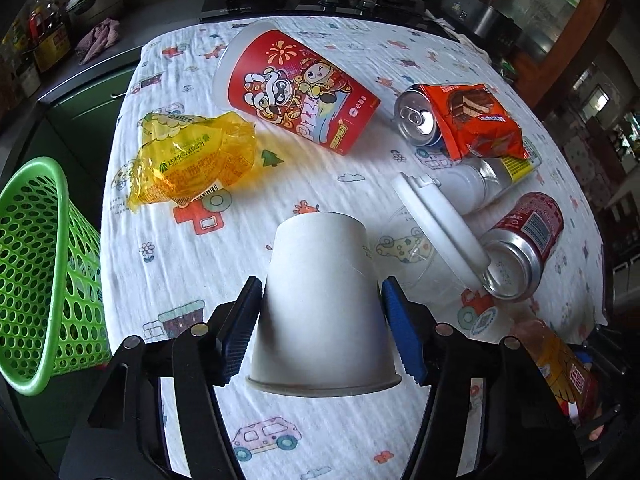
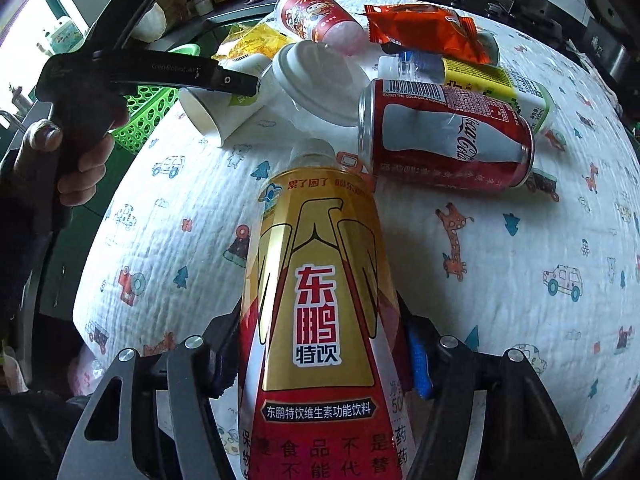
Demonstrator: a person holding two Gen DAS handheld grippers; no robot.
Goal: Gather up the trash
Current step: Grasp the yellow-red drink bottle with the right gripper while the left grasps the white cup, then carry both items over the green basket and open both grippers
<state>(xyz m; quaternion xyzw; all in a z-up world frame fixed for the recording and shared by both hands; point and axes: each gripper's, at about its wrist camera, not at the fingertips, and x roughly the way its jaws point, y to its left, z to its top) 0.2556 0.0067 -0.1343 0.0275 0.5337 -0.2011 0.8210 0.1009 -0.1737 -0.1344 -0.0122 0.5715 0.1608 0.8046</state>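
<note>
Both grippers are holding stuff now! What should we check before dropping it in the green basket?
1. Left gripper has the white paper cup between its blue pads: ok.
2. Right gripper has the gold and red plastic drink bottle between its fingers: ok.
3. Green plastic mesh basket in view at the table's left edge: ok.
4. Basket upright: not ok, it looks tilted in the left wrist view.
5. Room inside the basket: cannot tell, its inside is not shown.
6. Red cola can lies apart from the bottle: ok.
</note>
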